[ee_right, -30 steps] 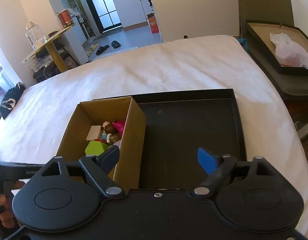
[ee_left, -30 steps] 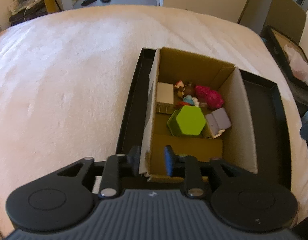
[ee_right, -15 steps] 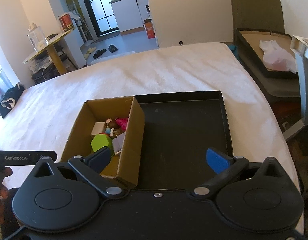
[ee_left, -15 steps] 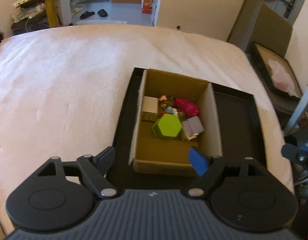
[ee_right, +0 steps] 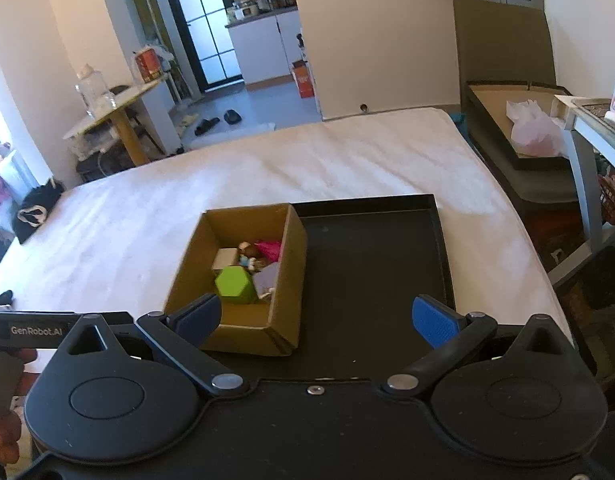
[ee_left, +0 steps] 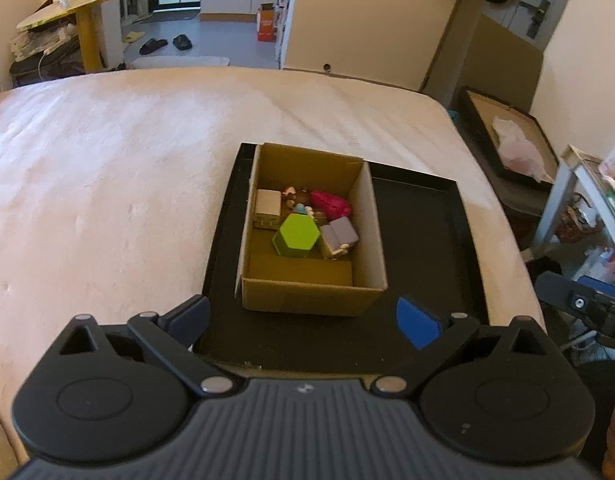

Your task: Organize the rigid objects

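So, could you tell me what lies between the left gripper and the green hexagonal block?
In the left wrist view, the cardboard box's near wall and a bare strip of its floor separate the open left gripper from the green hexagonal block.

Small toys (ee_left: 297,202) at the middle of the cardboard box (ee_left: 307,304) are crowding together too tightly to identify. In the right wrist view the box's near wall is hiding part of the green hexagonal block (ee_right: 233,285), and the left gripper (ee_right: 31,330) is running off the left edge.

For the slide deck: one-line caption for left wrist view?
Open left gripper faces cardboard box of toys on black tray.
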